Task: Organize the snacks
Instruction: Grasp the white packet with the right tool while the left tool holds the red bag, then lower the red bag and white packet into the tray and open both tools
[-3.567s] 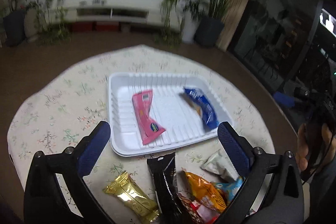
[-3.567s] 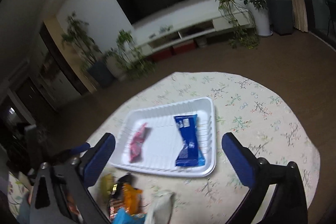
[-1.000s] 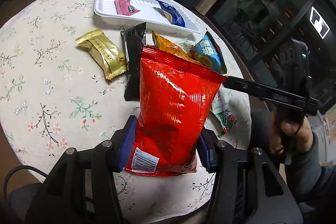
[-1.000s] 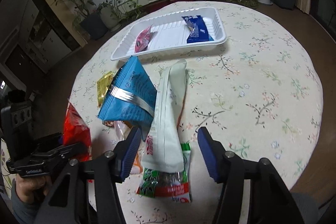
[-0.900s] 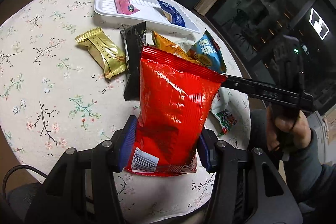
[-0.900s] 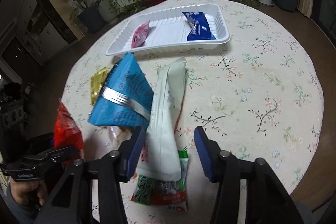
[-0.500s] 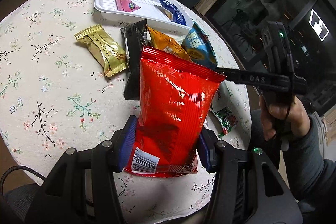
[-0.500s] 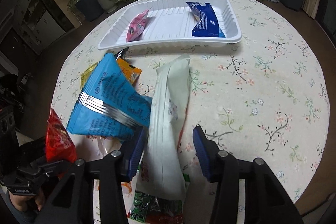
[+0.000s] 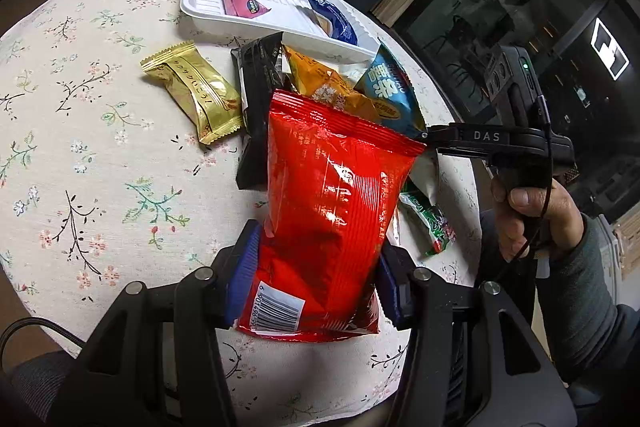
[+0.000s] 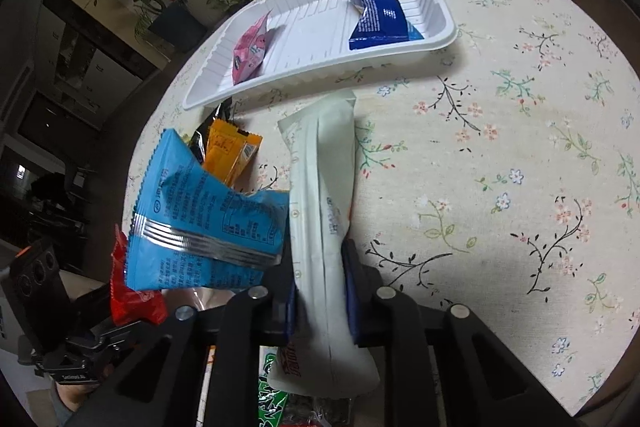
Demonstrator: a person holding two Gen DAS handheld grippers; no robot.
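With my left gripper clamped on the red bag and my right gripper just pinched shut on the white packet mid-frame, pickup looks done; next both need carrying to the white tray, upper centre.
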